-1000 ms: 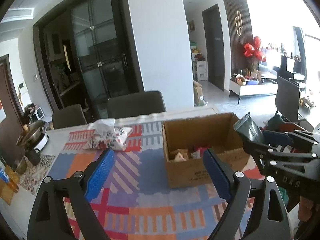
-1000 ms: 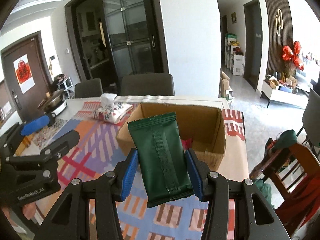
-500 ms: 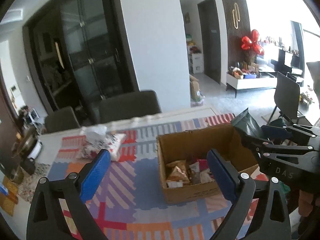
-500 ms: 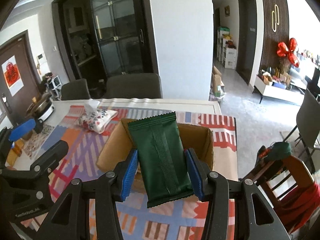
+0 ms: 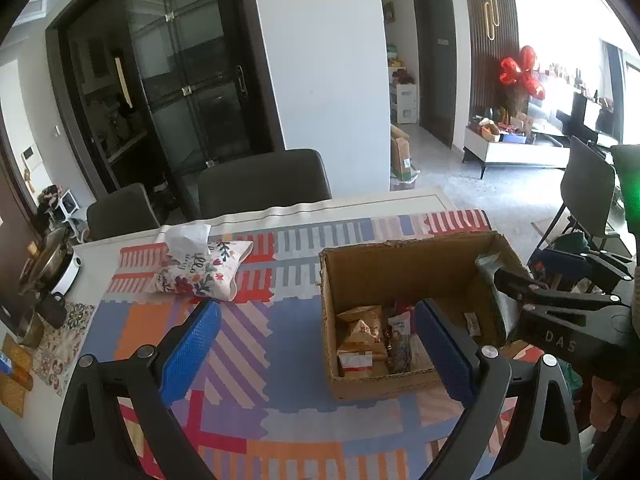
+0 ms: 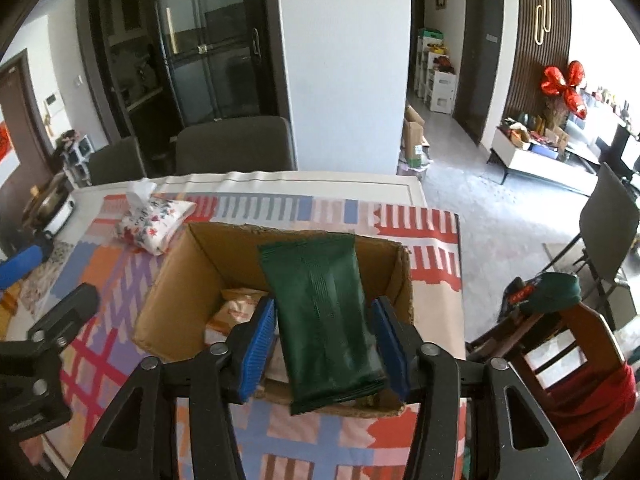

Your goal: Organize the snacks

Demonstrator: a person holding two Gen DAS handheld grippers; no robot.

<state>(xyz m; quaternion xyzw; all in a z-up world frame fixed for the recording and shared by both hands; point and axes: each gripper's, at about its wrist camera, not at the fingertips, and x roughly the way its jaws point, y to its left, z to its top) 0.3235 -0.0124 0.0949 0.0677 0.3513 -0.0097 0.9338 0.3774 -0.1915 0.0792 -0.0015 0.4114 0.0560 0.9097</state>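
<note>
An open cardboard box (image 5: 400, 264) (image 6: 180, 280) stands on the patterned tablecloth and holds several snack packs (image 5: 362, 334). My right gripper (image 6: 325, 342) is shut on a dark green snack packet (image 6: 320, 304) and holds it over the near right part of the box. In the left wrist view that gripper (image 5: 520, 292) reaches over the box's right wall with the packet (image 5: 494, 280) edge-on. My left gripper (image 5: 316, 348) is open and empty, above the table just left of the box's near side.
A floral tissue pouch (image 5: 200, 270) lies on the table behind and left of the box. A pot (image 5: 48, 264) stands at the table's left edge. Dark chairs (image 5: 264, 184) stand behind the table, a wooden chair (image 6: 560, 344) to the right.
Both grippers have risen and tilted down over the table. The right gripper has carried the green packet forward from in front of the box to over it.
</note>
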